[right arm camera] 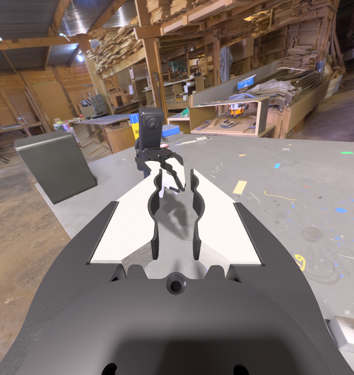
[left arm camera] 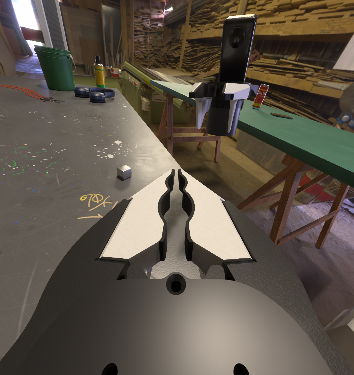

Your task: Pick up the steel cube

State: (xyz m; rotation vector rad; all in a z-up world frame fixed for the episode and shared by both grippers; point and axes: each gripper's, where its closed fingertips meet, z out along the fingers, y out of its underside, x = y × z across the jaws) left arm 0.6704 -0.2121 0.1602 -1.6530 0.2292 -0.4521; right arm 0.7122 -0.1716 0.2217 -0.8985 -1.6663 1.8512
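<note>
Nearest, the left claw (left arm camera: 176,172) is nearly closed and empty, its tips right of the steel cube (left arm camera: 123,172) mid-frame on the desk (left arm camera: 50,203). Right claw (right arm camera: 176,172) gapes empty, cube at lower right, likely unaligned.

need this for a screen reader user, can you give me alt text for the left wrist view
The left gripper, its fingers nearly shut and empty, hovers at the edge of a paint-flecked grey table, with the steel cube resting just ahead to its left. The right gripper hangs beyond the edge; a green bucket, spray can and blue headphones stand at the far end.
</note>
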